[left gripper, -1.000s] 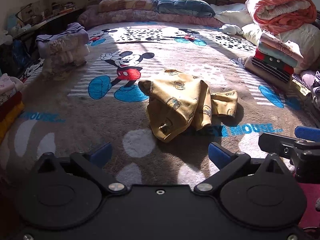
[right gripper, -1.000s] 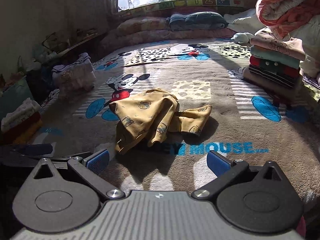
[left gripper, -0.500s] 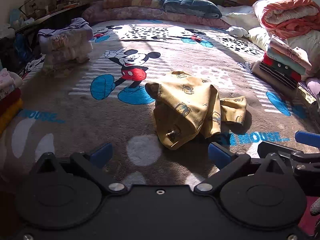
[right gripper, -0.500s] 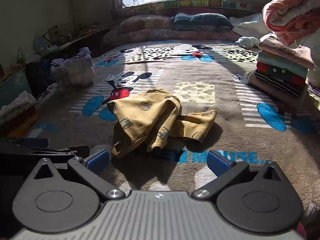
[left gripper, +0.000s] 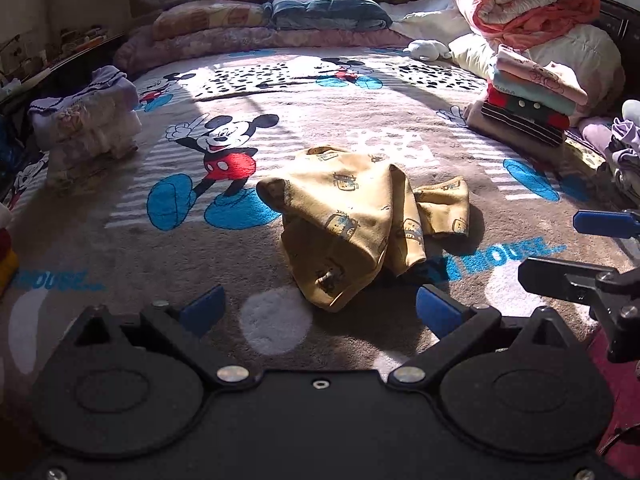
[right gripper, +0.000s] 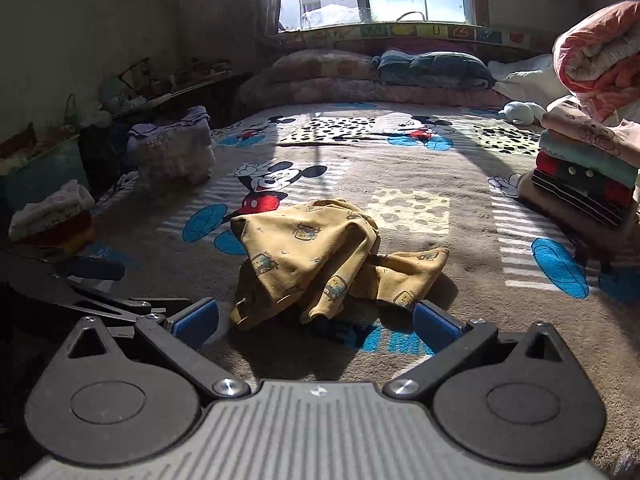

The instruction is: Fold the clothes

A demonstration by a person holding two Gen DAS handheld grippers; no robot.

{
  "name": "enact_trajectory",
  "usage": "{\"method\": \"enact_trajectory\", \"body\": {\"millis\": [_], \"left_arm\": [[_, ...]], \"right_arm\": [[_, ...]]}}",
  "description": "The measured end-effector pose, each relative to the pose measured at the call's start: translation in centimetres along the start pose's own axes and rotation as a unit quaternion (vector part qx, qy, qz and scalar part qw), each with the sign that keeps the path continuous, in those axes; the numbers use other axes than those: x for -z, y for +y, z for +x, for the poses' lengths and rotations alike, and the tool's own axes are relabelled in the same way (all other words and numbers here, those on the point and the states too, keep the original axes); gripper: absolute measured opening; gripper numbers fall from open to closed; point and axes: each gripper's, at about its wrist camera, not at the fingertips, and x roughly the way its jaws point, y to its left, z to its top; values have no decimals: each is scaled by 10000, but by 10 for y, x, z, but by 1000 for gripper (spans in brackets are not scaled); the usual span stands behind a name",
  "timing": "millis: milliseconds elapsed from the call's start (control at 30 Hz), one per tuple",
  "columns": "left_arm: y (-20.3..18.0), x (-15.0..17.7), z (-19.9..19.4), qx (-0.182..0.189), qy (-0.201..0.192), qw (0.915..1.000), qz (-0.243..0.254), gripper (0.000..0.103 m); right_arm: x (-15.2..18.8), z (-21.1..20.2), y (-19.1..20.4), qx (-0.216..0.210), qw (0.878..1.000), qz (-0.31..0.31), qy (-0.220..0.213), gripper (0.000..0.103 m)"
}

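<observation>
Both sets of jaws stand spread wide with nothing between them: the left gripper (left gripper: 318, 308) and the right gripper (right gripper: 316, 322) each show two blue pads held far apart above the Mickey Mouse blanket (left gripper: 120, 248).

The one loose piece of clothing is a yellow garment (left gripper: 352, 220), mustard-coloured with small printed cartoon figures scattered over it. It lies crumpled in a heap, bunched up into a ridge in the middle, with one flatter flap or sleeve trailing off to its right side. Part of it is sunlit and its near edge is in shadow. It sits near the middle of the blanket, just right of the large printed Mickey figure (left gripper: 222, 148) and in front of both grippers, touching neither.

Taking the yellow garment as the landmark: one stack of folded clothes (left gripper: 528, 100) stands well off to its right, with pink, teal, red and dark striped layers. One pale lilac-topped pile (left gripper: 86, 120) stands well off to its left. Seen from the right wrist, a third, smaller stack (right gripper: 52, 216) sits nearer on the left. One rolled orange quilt (left gripper: 532, 0) lies beyond the right-hand stack.
</observation>
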Motion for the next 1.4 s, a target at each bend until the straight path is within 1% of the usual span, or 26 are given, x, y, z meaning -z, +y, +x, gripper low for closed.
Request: {"method": "enact_trajectory", "body": {"millis": [33,100,167,233,300,367,400,433,500,533,567,600,633,733,800,900,967,1000,1067,1100,1167,1233,1267,1300,1367,1400], "left_arm": [[0,-1,0,19,-78,9997,235,103],[2,-3,1,158,-282,9967,743,103],[5,-5,5,340,-475,9905,1246,103],[5,-5,11,350,-576,9849,1597,103],[0,-2,21,198,-550,9720,2277,103],[-2,4,30,-67,-632,9619,2658,103],[-4,7,35,-83,-636,9570,2830,103],[-5,11,40,-48,-606,9527,2979,103],[-9,20,52,-141,-560,9422,3299,101],[-12,25,58,-200,-555,9367,3452,100],[-16,31,64,-275,-540,9284,3667,98],[-18,36,69,-305,-512,9221,3823,94],[-20,40,74,-311,-501,9164,3959,89],[-24,50,84,-259,-474,9064,4190,82],[-25,56,90,-281,-468,8948,4431,79],[-24,69,102,-414,-492,8668,4944,64],[-20,76,107,-393,-527,8547,5149,57],[-18,78,108,-381,-567,8500,5223,56],[-16,81,109,-346,-756,8413,5341,53],[-15,83,109,-354,-862,8369,5394,50],[-13,83,110,-395,-1033,8324,5430,41],[-9,77,108,-391,-1157,8405,5279,32],[-7,74,107,-389,-1218,8445,5200,31],[-4,68,106,-352,-1262,8548,5022,31],[3,55,103,-187,-1289,8807,4554,29],[4,49,103,-152,-1323,8906,4348,25]], "right_arm": [[-1,0,1,-8,9998,-221,29,103],[-2,2,2,217,9977,-634,-26,103],[-1,8,1,311,9946,-988,6,103],[1,14,-1,375,9916,-1236,-18,103],[3,21,-2,388,9890,-1425,-50,102],[6,31,1,413,9844,-1711,4,102],[9,38,3,426,9809,-1900,38,100],[12,44,5,427,9775,-2065,63,97],[17,56,7,402,9731,-2266,145,86],[20,62,7,378,9715,-2333,200,84],[21,68,7,381,9704,-2373,245,77],[22,74,7,384,9693,-2412,291,72],[24,80,7,387,9681,-2454,333,71],[30,94,12,405,9602,-2747,305,68],[36,105,16,433,9515,-3026,340,65],[44,123,21,412,9366,-3456,411,62],[48,134,22,395,9307,-3610,447,58],[49,138,23,393,9296,-3637,447,54],[50,144,23,395,9319,-3582,416,52],[49,146,21,385,9376,-3438,344,51],[45,143,17,372,9486,-3137,200,47],[40,138,11,317,9589,-2820,33,44],[38,134,8,291,9639,-2645,-75,44],[36,130,4,288,9679,-2490,-183,44],[33,124,-3,296,9743,-2203,-362,44],[32,124,-5,294,9759,-2129,-392,43]]}}
